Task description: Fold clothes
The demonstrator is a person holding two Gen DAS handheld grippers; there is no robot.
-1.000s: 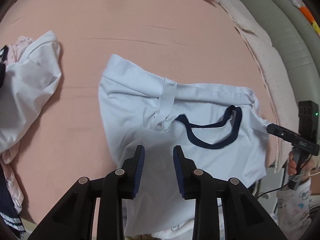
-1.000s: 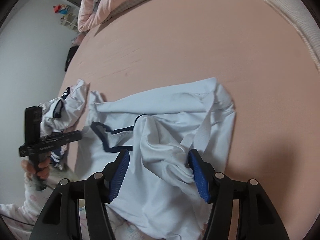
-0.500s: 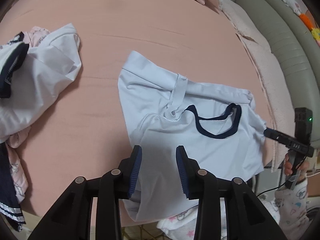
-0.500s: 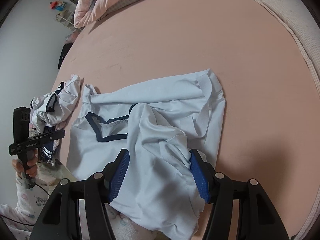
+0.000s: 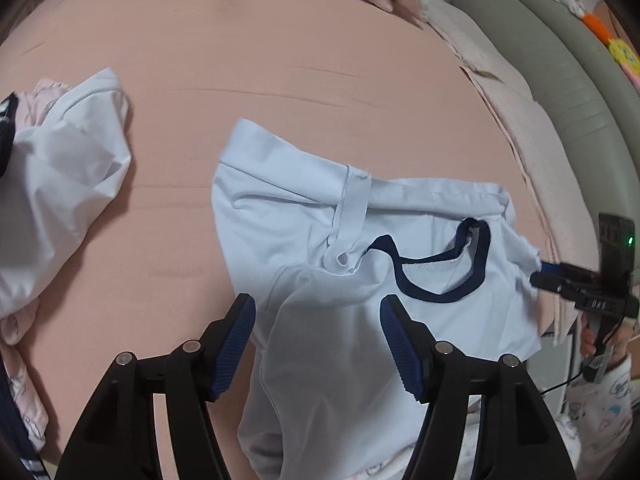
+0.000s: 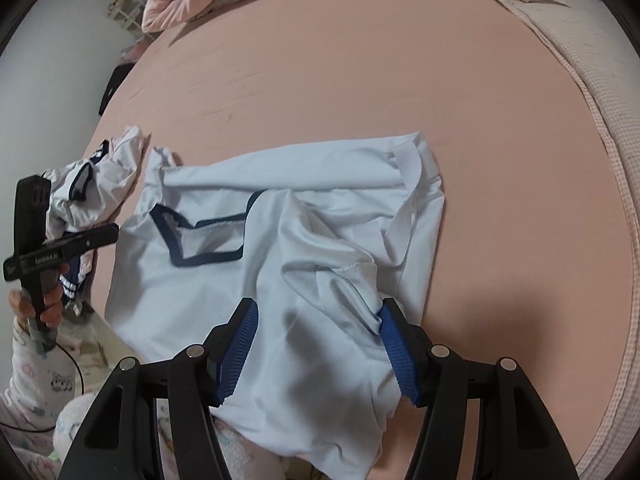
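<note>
Item 1. Pile of clothes (image 5: 60, 184): white, pale pink and navy-striped pieces, crumpled at the left edge of the bed (image 5: 320, 80), apart from the main garment. The right wrist view shows the same heap behind the other tool.

Item 2. Left gripper (image 5: 318, 344): black frame, ribbed blue pads. Jaws released and spread wide, hovering above the near portion of the shirt with no cloth between them.

Item 3. White shirt (image 5: 420, 312): pale white, navy-trimmed neckline (image 5: 440, 280), lying rumpled on the pink bed sheet near its front edge. One long fold runs across the far side; a narrow white strip (image 5: 352, 208) crosses it. The near hem hangs over the bed edge.

Item 4. Right gripper (image 6: 316, 348): same build. Jaws spread wide over the shirt's bunched near portion; a ridge of fabric touches the right-hand pad (image 6: 396, 356), but nothing is clamped. In the left wrist view its tip sits at the shirt's right corner; contact there cannot be told.

Item 5. Hand (image 5: 592, 336): wrapped round the right tool's handle, with a patterned sleeve (image 5: 600, 412) below.

Item 6. Grey-green padded headboard (image 5: 560, 60): at the far right, beyond a checked pink cover (image 5: 532, 140).
</note>
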